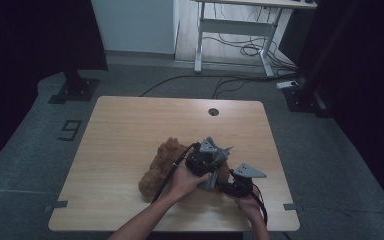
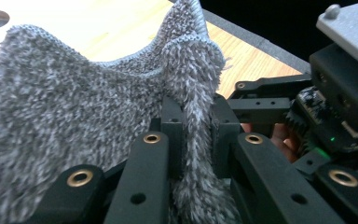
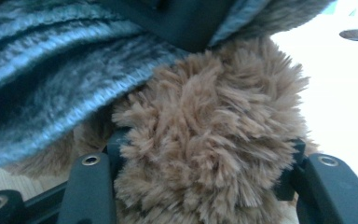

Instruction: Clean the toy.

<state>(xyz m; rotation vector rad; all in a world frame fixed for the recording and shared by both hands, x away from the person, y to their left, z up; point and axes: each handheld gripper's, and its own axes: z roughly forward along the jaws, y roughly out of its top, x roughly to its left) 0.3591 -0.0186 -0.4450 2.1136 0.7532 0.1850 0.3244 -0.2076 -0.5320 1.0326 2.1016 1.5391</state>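
Left gripper (image 2: 196, 135) pinched tight on a fold of grey cloth (image 2: 74, 121), lifted above the table (image 1: 130, 130); right gripper (image 3: 205, 186) clamped half-wide around brown plush toy (image 3: 209, 154); likely to drag the toy along if snagged; thin fold could slip free.

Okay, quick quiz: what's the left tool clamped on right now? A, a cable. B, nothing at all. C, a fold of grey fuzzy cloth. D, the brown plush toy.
C: in the left gripper view the left tool has its jaws shut on a fold of the grey cloth, while the brown plush toy sits between the jaws of the right tool.
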